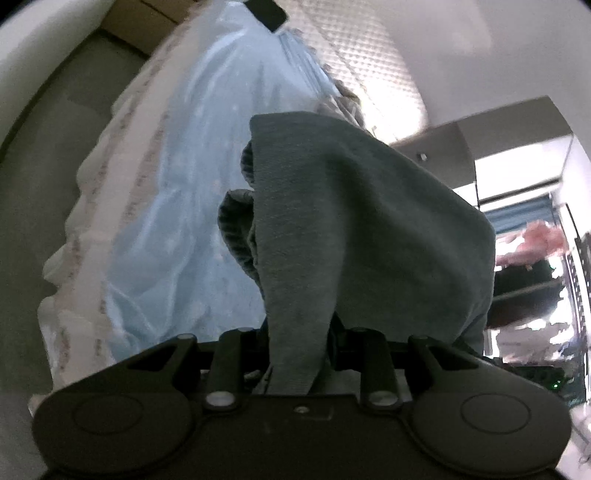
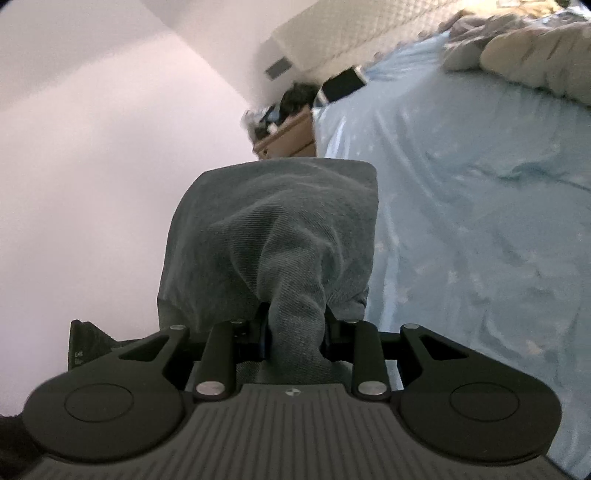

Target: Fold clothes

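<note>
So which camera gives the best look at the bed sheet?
The right wrist view: the blue sheet spreads wide and unblocked beside the held grey cloth. In the left wrist view, that cloth hides much of it.

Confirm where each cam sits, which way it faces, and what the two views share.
Left wrist: on the left gripper, facing along its fingers at the grey garment it clamps, blue bedsheet beyond; only the gripper shows.
Right wrist: on the right gripper, facing the grey garment it clamps, blue bedsheet to the right; only the gripper shows.
Shared: garment, bedsheet, black device.
</note>
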Tool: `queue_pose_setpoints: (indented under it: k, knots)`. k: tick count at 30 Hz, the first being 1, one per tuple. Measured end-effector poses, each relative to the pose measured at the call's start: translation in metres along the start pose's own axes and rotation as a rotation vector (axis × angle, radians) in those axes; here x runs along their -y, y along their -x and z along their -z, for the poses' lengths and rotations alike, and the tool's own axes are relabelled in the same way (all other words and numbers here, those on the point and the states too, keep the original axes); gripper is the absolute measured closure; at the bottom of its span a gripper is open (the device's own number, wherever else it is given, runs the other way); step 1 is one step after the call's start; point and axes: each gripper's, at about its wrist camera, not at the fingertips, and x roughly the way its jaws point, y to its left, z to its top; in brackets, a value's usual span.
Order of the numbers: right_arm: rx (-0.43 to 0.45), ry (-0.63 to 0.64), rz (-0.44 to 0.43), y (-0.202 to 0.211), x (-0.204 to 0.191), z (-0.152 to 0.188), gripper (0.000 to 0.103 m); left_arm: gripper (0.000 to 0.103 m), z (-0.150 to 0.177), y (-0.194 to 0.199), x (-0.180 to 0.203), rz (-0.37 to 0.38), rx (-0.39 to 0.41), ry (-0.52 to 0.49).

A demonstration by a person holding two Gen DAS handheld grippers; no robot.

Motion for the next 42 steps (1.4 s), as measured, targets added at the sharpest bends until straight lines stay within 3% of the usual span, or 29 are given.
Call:
queue_pose_setpoints:
  k: [6, 10, 17, 25, 42]
  knots:
    - [0.069, -0.031, 0.057, 0.059, 0.013, 0.010, 0.075, 0.080, 0.023, -0.029, 0.041, 0.020, -0.053, -0.054]
    - [0.083, -0.038, 0.080, 0.088, 0.032, 0.012, 0.075, 0.080, 0.043, -0.054, 0.068, -0.005, -0.071, -0.068]
    - [0.063, -0.020, 0.075, 0.118, 0.083, -0.007, 0.075, 0.080, 0.087, -0.103, 0.117, -0.074, -0.033, -0.044]
    - [0.042, 0.000, 0.070, 0.172, 0.134, -0.029, 0.075, 0.080, 0.124, -0.152, 0.181, -0.099, -0.011, -0.044]
    - [0.192, -0.055, 0.159, 0.263, 0.200, -0.051, 0.075, 0.081, 0.129, -0.248, 0.291, -0.083, -0.079, -0.201]
